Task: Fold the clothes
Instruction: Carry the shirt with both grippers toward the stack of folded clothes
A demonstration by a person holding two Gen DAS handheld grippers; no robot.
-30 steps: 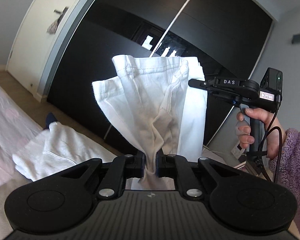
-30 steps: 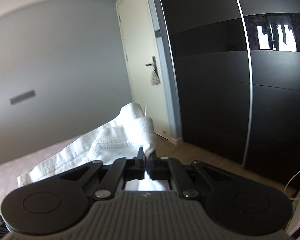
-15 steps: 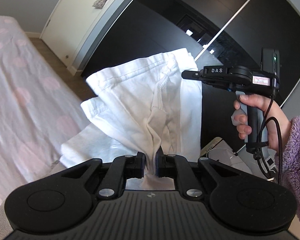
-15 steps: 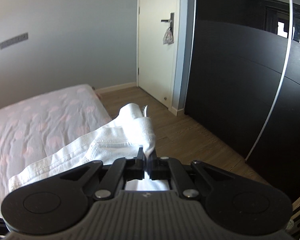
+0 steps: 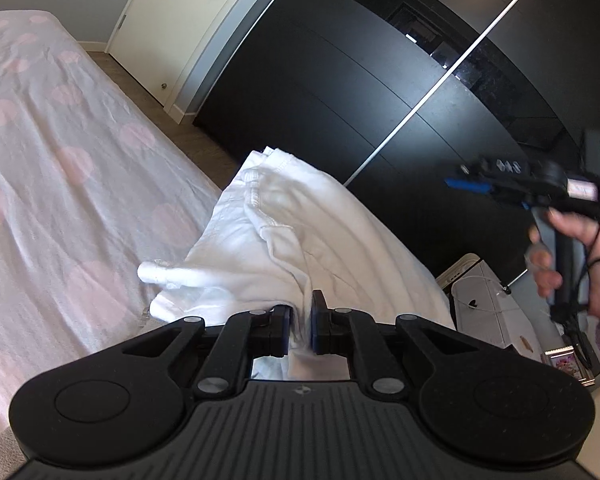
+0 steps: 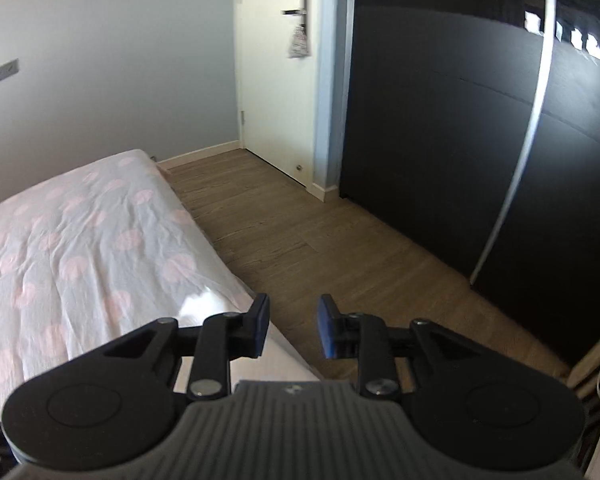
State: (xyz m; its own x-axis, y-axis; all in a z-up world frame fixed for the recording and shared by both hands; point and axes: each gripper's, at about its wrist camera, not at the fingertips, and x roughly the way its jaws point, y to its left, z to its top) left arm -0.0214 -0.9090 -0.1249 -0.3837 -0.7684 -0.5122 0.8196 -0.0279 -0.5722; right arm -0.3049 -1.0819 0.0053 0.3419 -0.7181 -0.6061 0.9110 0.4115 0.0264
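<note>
Pinching a bunched fold of the white garment [image 5: 300,236] between its pads, the left claw [image 5: 300,326] holds the cloth draped over the bed [image 5: 60,184] edge, probably to lay it flat, with open sheet toward 9 o'clock and the dark wardrobe [image 5: 380,92] at 1 o'clock. From the right wrist, the right claw [image 6: 293,330] gapes wide and holds nothing, poised above the bed's [image 6: 80,240] edge with bare wooden floor [image 6: 320,240] running to 12 o'clock, room enough to regrip

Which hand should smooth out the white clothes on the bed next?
The right gripper, probably. Its jaws are open and hold nothing, so it is free to move. The left gripper is shut on the white garment, pinning it at the edge of the bed, so it should keep hold.
</note>
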